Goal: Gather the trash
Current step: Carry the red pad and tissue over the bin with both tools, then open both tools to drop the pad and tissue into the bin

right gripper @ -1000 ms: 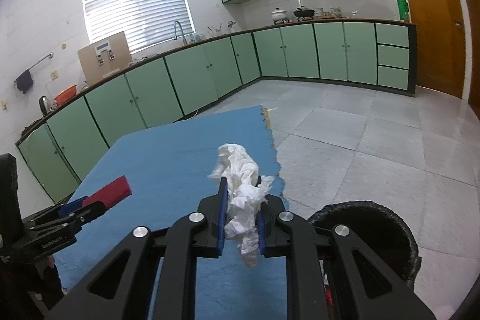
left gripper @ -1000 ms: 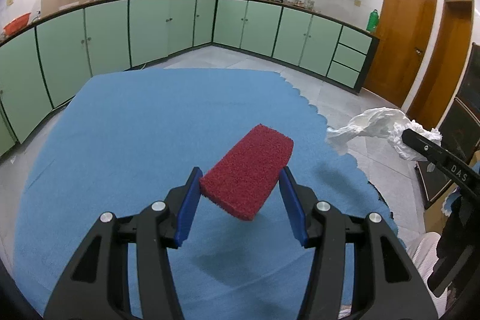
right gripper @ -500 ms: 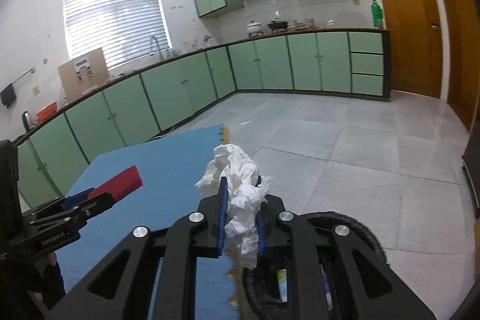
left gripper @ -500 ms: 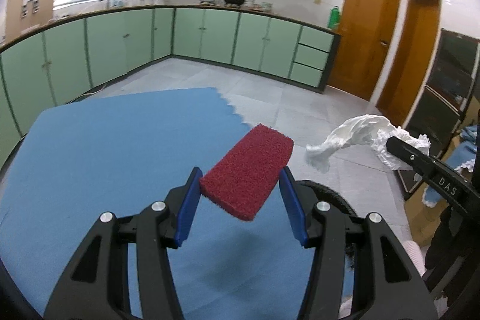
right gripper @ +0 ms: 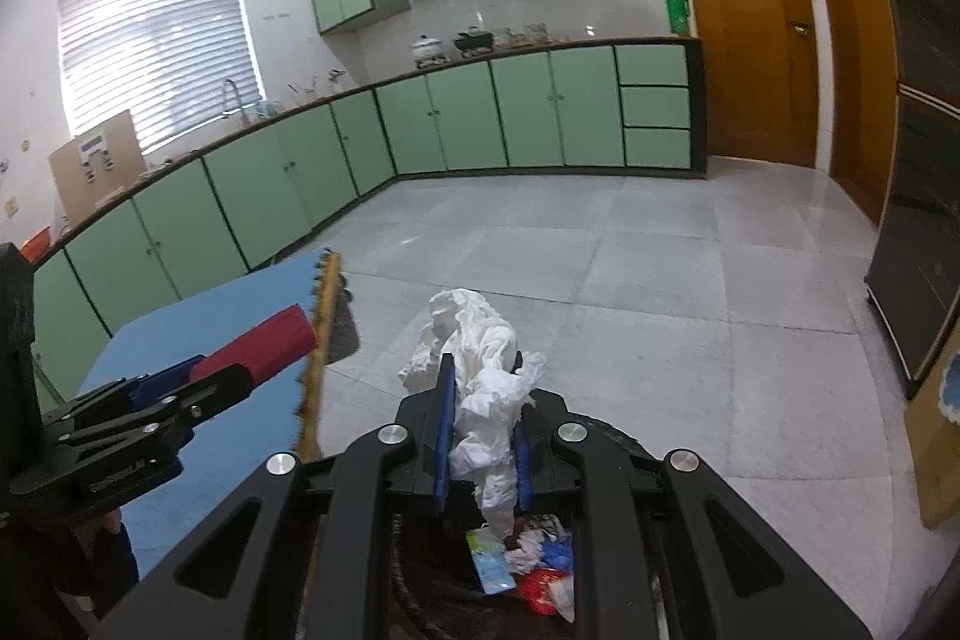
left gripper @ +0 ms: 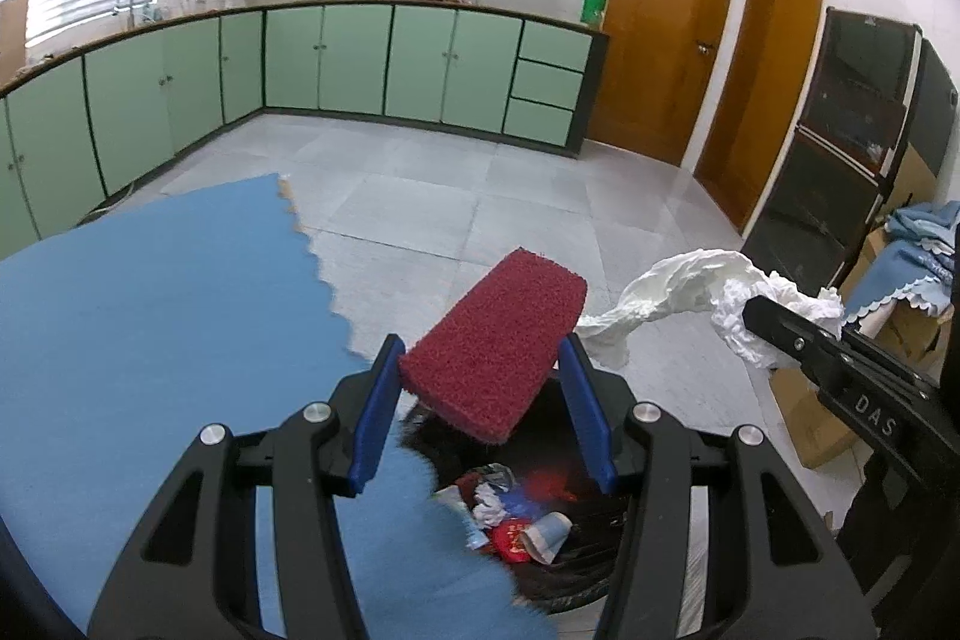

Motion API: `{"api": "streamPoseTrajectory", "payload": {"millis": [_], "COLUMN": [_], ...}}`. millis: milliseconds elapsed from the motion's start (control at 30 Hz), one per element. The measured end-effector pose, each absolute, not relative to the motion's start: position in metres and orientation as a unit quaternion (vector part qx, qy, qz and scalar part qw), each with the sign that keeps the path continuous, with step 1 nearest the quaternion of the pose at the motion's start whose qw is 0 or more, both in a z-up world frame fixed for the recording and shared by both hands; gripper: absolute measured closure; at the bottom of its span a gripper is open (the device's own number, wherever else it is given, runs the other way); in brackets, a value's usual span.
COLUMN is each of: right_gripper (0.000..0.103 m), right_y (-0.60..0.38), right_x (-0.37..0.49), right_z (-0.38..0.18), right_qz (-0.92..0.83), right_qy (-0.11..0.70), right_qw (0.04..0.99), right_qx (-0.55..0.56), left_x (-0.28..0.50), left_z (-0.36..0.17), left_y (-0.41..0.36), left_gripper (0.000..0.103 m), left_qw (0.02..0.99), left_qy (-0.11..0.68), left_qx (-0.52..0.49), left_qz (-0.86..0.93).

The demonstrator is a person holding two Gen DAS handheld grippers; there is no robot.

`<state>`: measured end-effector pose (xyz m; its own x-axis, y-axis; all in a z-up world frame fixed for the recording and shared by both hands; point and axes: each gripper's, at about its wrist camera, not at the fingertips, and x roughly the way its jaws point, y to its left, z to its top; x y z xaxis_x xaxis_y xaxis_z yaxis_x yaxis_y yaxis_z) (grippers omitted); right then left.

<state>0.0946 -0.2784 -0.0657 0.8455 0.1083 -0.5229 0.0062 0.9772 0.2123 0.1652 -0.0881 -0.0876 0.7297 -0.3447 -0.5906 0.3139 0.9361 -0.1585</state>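
Red sponge [left gripper: 495, 343] is clamped in left hand-held gripper [left gripper: 483, 400], white tissue wad [right gripper: 483, 403] in right hand-held gripper [right gripper: 480, 445], both above black trash bin [left gripper: 576, 577]. Bench edge [right gripper: 318, 340] is seen only in right view.

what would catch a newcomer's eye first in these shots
The red sponge clamped in the left claw and the crumpled white tissue pinched in the right claw. Both hang over a black trash bin that holds wrappers and a paper cup, beside the blue mat.
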Motion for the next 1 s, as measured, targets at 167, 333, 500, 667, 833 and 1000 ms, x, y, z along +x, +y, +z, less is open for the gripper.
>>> {"api": "streamPoseTrajectory", "payload": {"millis": [167,333,500,667,833,1000], "right_gripper": [0.087,0.087,0.078,0.064,0.041,0.012], "right_y": [-0.298,-0.312,-0.320,-0.329,-0.335,-0.342], "right_x": [0.103,0.111,0.129,0.145,0.145,0.136], "right_z": [-0.082,-0.103,-0.128,-0.148,-0.153,-0.147], "right_qz": [0.011,0.002,0.003,0.000,-0.017,-0.039], "right_qy": [0.296,0.320,0.354,0.378,0.379,0.371], "right_qw": [0.948,0.939,0.926,0.915,0.913,0.915], "right_qx": [0.114,0.125,0.132,0.144,0.149,0.151], "left_x": [0.181,0.198,0.216,0.230,0.236,0.230], "left_z": [-0.106,-0.126,-0.145,-0.154,-0.151,-0.142], "left_y": [-0.117,-0.139,-0.158,-0.165,-0.165,-0.160], "left_gripper": [0.052,0.052,0.050,0.044,0.037,0.031], "left_qw": [0.923,0.912,0.898,0.892,0.892,0.897], "left_qy": [0.337,0.362,0.395,0.408,0.409,0.401], "left_qx": [-0.013,-0.004,0.002,0.003,0.000,-0.008], "left_qz": [-0.186,-0.193,-0.196,-0.195,-0.191,-0.187]}}
